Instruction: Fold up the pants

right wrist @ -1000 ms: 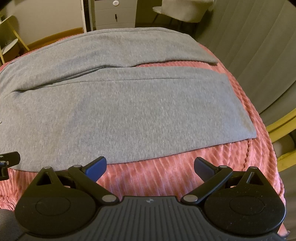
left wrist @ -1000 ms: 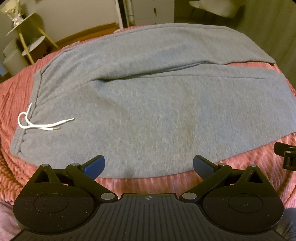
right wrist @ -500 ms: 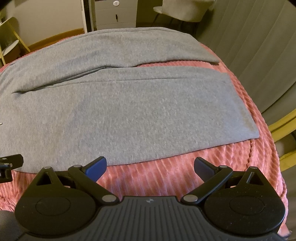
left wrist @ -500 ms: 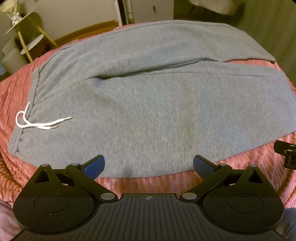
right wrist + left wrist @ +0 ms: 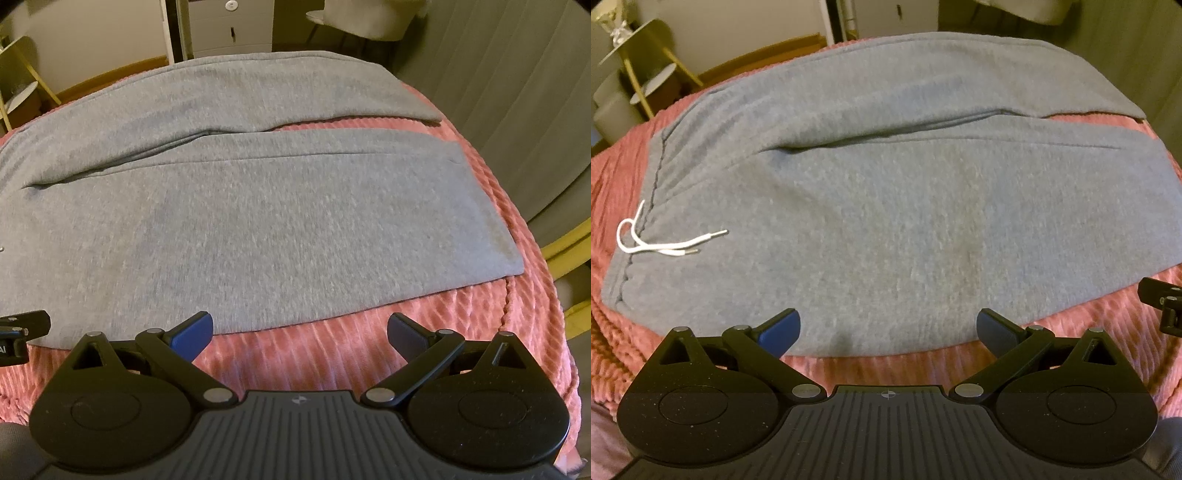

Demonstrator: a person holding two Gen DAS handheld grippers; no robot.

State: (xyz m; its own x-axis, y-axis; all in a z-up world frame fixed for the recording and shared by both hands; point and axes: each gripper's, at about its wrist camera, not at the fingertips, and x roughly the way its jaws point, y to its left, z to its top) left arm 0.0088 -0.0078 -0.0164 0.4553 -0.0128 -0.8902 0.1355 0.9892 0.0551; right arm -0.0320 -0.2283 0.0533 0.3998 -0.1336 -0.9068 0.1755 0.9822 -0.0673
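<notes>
Grey sweatpants (image 5: 886, 206) lie flat on a pink ribbed bedspread (image 5: 871, 363), waistband at the left with a white drawstring (image 5: 665, 243), both legs running right. The leg ends (image 5: 491, 229) show in the right wrist view, the far leg (image 5: 280, 88) slightly apart from the near one. My left gripper (image 5: 888, 330) hovers open over the near edge of the pants by the hip. My right gripper (image 5: 301, 332) is open above the near leg's lower edge, nothing between its fingers. Each gripper's tip shows at the edge of the other's view.
The bedspread's right edge (image 5: 535, 302) drops off beside a yellow frame (image 5: 565, 251) and a grey curtain (image 5: 517, 92). A gold tiered side table (image 5: 639, 74) stands at the far left. White drawers (image 5: 229, 26) and a pale chair (image 5: 362, 18) stand beyond the bed.
Both grippers have drifted slightly forward and closer over the pants' near edge. The pants have not moved, and both grippers stay open.
</notes>
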